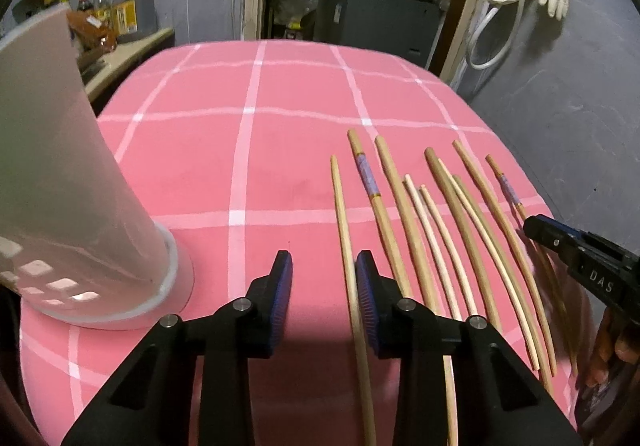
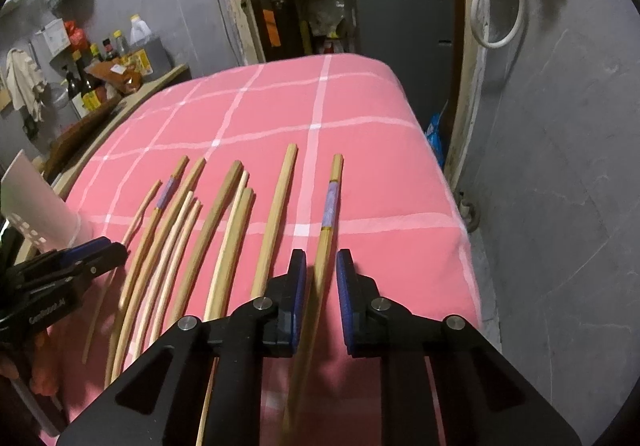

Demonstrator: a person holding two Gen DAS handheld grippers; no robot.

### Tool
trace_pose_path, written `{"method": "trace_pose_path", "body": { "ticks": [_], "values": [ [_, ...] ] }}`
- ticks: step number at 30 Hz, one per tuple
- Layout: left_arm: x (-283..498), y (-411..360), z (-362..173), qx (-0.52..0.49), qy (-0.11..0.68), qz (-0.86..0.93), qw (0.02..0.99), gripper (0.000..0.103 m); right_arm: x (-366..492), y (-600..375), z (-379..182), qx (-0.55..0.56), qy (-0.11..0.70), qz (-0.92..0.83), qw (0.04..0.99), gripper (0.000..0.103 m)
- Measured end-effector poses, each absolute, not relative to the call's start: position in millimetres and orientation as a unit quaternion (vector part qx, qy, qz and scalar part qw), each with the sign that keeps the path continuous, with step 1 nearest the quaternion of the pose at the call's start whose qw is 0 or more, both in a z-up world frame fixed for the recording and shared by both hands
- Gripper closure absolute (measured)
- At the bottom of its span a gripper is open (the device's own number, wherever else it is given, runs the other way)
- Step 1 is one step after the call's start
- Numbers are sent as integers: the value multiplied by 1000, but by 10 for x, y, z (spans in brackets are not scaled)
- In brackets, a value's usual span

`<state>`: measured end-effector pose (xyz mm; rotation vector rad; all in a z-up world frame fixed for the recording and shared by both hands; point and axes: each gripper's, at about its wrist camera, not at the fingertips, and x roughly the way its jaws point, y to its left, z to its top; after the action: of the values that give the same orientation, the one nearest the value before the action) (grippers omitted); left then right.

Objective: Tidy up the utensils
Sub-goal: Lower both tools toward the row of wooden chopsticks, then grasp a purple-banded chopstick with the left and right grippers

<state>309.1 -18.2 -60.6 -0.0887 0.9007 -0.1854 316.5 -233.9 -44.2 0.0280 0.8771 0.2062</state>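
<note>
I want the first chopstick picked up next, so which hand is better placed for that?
Right, probably. The right gripper already straddles the purple-banded chopstick with open fingers; the left gripper has only pink tablecloth between its fingers.

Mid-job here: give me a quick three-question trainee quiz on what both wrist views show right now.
1. True or false: the right gripper straddles a chopstick with a purple band.
2. Where does the white holder stand relative to the chopsticks: A) left, B) right, C) behind?
3. What colour is the cloth?

Key: 1 true; 2 A; 3 pink with white lines.
</note>
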Motion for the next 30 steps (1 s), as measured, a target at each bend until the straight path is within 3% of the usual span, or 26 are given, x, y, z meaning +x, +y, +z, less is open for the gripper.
{"method": "trace_pose_path", "body": {
  "ticks": [12,18,25,30],
  "values": [
    [3229,-203,-558,-66,454,-102,882,75,3372,-2278,-501,5,467,87,880,90],
    [3273,-229,-559,-67,467,-111,875,99,3418,-2304,-498,23,475,82,876,97],
    [3184,-216,-518,-74,462,-118,876,100,3313,-2435,-462,89,466,100,875,98],
    [3018,-223,-401,-79,425,-124,893,100,3045,-2440,-336,118,413,126,895,98]
  ]
}}
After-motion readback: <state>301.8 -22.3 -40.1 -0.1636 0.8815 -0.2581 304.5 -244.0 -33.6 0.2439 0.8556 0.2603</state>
